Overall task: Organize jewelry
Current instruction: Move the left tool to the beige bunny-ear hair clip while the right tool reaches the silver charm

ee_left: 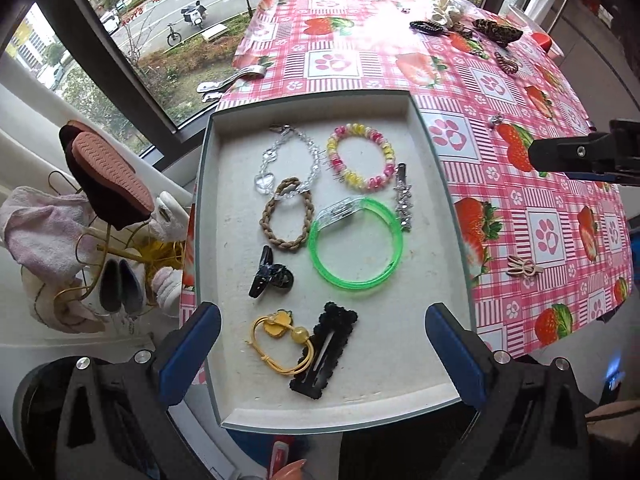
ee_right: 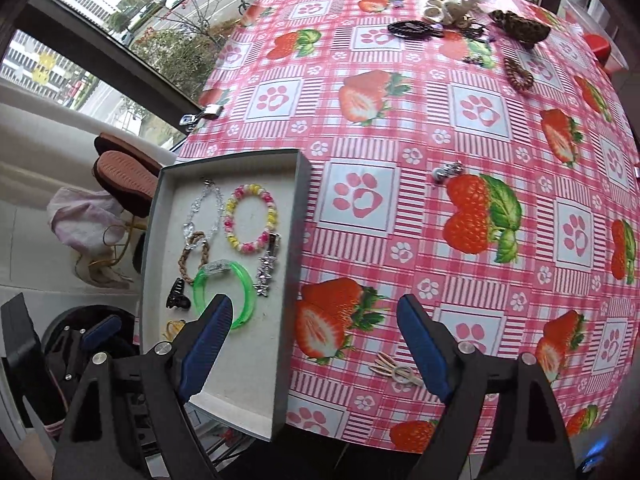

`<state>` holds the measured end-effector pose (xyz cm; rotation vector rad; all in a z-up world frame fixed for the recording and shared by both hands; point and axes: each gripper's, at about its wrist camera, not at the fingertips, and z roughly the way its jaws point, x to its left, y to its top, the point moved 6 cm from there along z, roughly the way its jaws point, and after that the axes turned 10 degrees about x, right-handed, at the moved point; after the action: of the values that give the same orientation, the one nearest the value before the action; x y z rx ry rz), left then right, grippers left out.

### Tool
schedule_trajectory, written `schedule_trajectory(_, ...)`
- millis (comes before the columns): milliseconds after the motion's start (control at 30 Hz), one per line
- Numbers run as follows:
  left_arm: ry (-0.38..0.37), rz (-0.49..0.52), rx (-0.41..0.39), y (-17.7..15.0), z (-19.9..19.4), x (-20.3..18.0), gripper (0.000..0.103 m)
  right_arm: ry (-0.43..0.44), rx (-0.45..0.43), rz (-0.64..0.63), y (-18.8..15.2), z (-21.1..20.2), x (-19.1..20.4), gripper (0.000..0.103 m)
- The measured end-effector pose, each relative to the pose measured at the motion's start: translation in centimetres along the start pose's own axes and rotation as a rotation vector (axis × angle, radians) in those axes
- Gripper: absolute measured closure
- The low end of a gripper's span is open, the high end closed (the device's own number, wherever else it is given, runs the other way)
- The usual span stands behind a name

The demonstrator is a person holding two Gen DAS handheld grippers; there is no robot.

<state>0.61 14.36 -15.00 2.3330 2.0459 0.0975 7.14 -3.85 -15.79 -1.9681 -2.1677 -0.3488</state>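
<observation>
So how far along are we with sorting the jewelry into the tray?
Partly done. The tray already holds several pieces, including the green bangle and beaded bracelet. Nothing is in hand: left gripper and right gripper both have open jaws. Left: the beige clip, a small silver piece and the far pile.

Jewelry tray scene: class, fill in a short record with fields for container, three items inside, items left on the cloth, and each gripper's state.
container: grey tray at the table's edge
inside: green bangle, pink-yellow bead bracelet, black snap clip
left on cloth: beige hair clip, small silver piece, far pile of hair accessories
left gripper: open, empty
right gripper: open, empty
</observation>
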Motion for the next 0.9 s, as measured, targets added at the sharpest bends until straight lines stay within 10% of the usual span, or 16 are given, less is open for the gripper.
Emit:
schedule_trajectory(467, -0.005, -0.004, 0.046, 3.9, -1.5, -10.4, 0.0, -0.078, 0.052, 0.011, 1.6, -0.6, -11.4, 0.017)
schedule_trajectory(900, -0.118, -0.279, 0.204, 3.6, 2.9, -17.7, 0.0, -0.039, 0.094, -0.197, 7.5, 0.4, -13.6, 0.017)
